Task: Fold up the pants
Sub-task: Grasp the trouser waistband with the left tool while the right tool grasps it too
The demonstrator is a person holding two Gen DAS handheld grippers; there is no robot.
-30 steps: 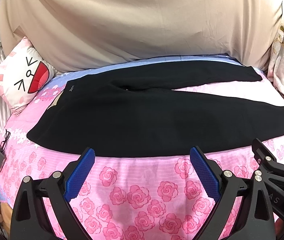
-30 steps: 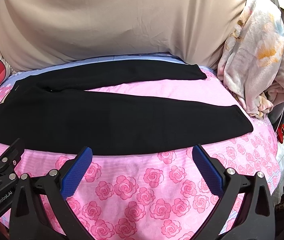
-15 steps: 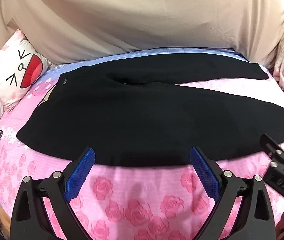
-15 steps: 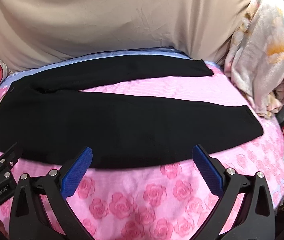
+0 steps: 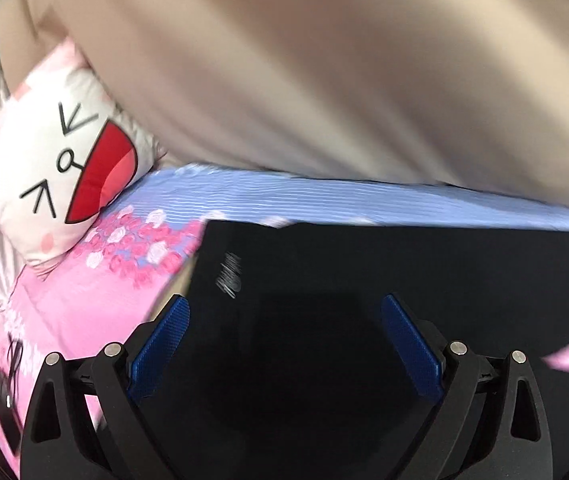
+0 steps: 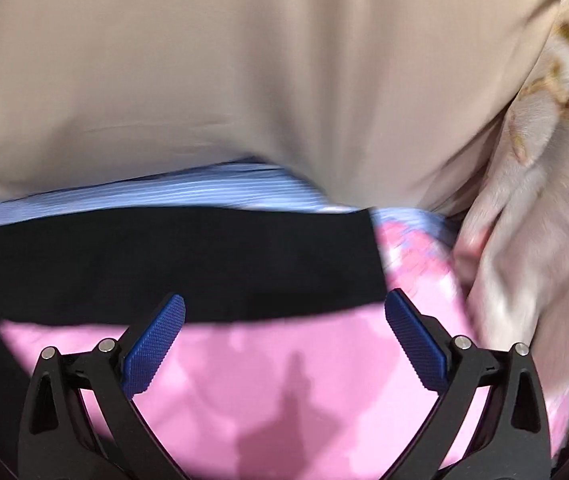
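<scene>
Pants (image 5: 384,300) lie flat on the bed (image 5: 84,312), waistband toward its pillow (image 5: 52,168) end; the left gripper (image 5: 284,344) hangs spread wide over that corner, probably to pinch it. Right wrist view, blurred: the right gripper (image 6: 284,340) gapes beside the far leg's hem (image 6: 364,256), likewise empty.

Pink rose-print bedsheet (image 5: 84,312) with blue striped band (image 5: 324,200) at far edge. Cartoon-face pillow (image 5: 56,168) at left. Beige fabric backdrop (image 6: 244,72) behind. Floral blanket (image 6: 536,208) at right.
</scene>
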